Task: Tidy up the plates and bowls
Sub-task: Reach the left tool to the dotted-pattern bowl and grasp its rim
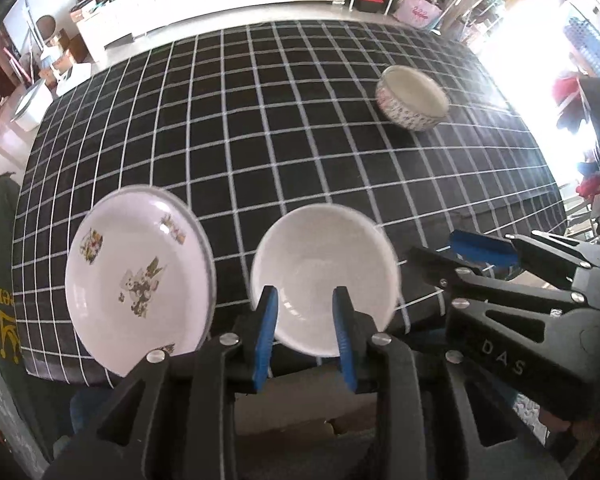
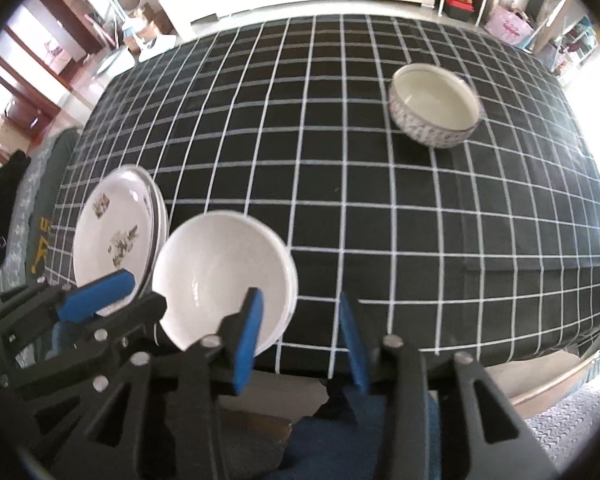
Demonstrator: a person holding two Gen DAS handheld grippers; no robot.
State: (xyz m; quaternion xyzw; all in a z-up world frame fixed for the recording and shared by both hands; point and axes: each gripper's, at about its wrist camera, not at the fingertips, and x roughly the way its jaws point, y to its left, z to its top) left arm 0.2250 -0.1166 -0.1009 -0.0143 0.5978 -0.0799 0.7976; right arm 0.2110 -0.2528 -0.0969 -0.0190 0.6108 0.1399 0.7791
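A stack of white plates with animal prints [image 1: 140, 276] [image 2: 116, 236] lies at the table's near left. A plain white bowl [image 1: 324, 276] [image 2: 224, 276] sits just right of it, near the front edge. A patterned bowl [image 1: 412, 98] [image 2: 436, 106] stands at the far right. My left gripper [image 1: 306, 300] is open and empty, its blue fingers over the white bowl's near rim. My right gripper [image 2: 302, 312] is open and empty, just right of the white bowl. Each gripper shows in the other's view, the right gripper [image 1: 484, 248] and the left gripper [image 2: 100, 292].
A black cloth with a white grid [image 1: 260, 140] [image 2: 340, 180] covers the table. White cabinets [image 1: 188, 4] and cluttered shelves stand beyond the far edge. A dark chair with yellow print [image 1: 0, 280] is at the left edge.
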